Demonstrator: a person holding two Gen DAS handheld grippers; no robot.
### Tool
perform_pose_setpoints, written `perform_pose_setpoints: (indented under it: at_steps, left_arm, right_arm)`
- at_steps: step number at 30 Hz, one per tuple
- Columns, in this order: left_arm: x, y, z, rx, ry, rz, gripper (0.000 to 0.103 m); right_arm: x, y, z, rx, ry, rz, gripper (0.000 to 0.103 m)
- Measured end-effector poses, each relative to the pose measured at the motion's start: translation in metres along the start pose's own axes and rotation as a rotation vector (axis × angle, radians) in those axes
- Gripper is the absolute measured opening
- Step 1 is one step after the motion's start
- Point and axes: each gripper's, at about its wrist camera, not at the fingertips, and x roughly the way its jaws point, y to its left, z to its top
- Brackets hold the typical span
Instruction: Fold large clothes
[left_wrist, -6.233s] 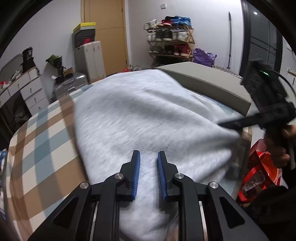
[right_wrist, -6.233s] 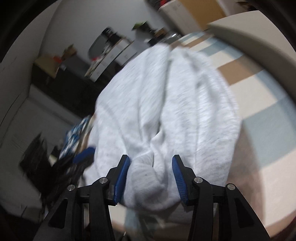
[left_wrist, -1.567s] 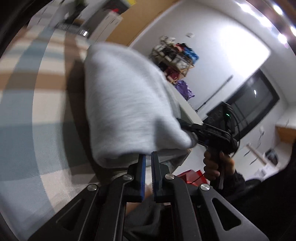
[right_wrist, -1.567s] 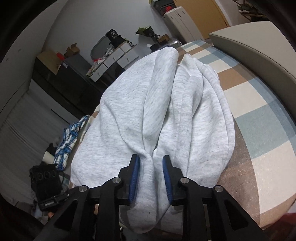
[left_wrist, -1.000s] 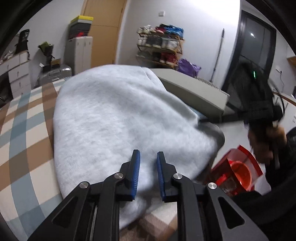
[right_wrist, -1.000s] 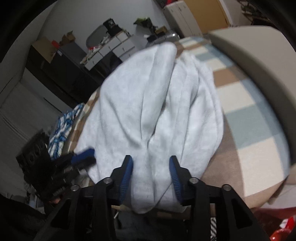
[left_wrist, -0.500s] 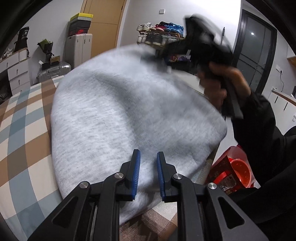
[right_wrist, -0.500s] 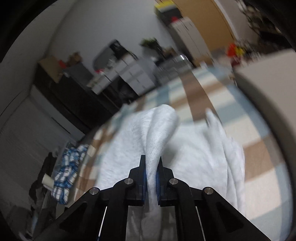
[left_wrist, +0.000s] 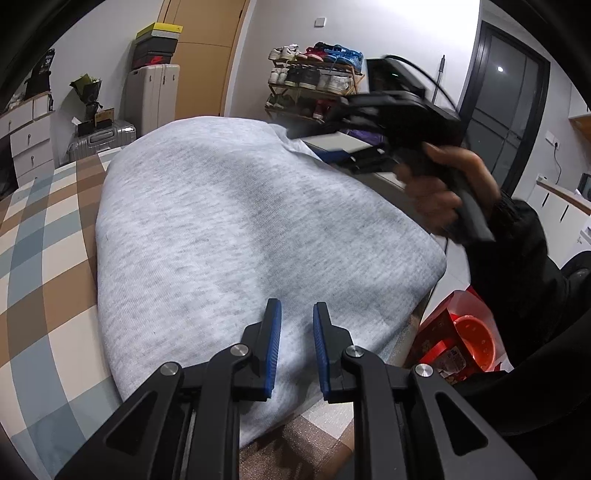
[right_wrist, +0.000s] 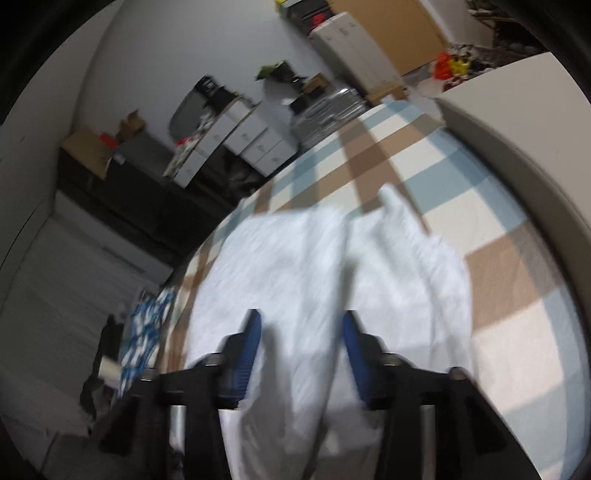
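The grey garment (left_wrist: 236, 236) lies folded on the checked bed (left_wrist: 40, 236), its long axis running from the near edge of the bed, where both grippers are, away toward the far edge; its near end slightly overhangs that near edge. The left gripper (left_wrist: 296, 345) hovers just above this near end with its blue pads a narrow gap apart and no cloth between them, so it is empty. The right gripper (right_wrist: 301, 347) sits over the garment's right side, toward the grey headboard (left_wrist: 332, 142); its jaws are opening and stand spread, with cloth below them but not pinched, though blur hides fine contact. Judging from this, the left gripper is nearer the near hem, and the next fold would likely carry that end away along the long axis.
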Motion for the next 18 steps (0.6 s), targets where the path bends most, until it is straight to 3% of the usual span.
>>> perform_pose_setpoints:
  at_steps: [3,6,8,11,13,15,16,18]
  left_arm:
    - [0.000,0.000,-0.001,0.004,-0.002,-0.005,0.012]
    - [0.000,0.000,0.000,0.006,0.003,-0.007,0.012]
    - [0.000,0.000,0.000,0.007,0.003,-0.006,0.012]
    - [-0.001,0.001,0.000,-0.002,-0.002,-0.011,0.012]
    - [-0.001,0.002,0.000,-0.014,-0.004,-0.014,0.012]
    - [-0.001,0.001,0.000,-0.014,-0.007,-0.023,0.012]
    - [0.000,0.000,0.000,-0.010,-0.007,-0.024,0.012]
    - [0.001,-0.004,-0.001,0.008,-0.002,-0.006,0.012]
  right_arm:
    - [0.004,0.003,-0.019,0.011,0.034,0.046,0.047]
    - [0.017,0.003,-0.025,0.008,0.034,-0.011,0.043]
    - [0.013,0.012,-0.024,-0.025,-0.013,-0.028,0.011]
    - [-0.011,0.048,-0.022,-0.189,-0.118,0.006,0.009]
    - [-0.004,0.051,-0.021,-0.239,-0.112,-0.057,0.009]
    - [0.019,0.023,-0.023,-0.192,-0.034,-0.158,0.009]
    - [0.028,0.006,-0.024,-0.134,-0.002,-0.135,0.009]
    - [0.024,0.001,-0.026,-0.107,-0.025,-0.103,0.010]
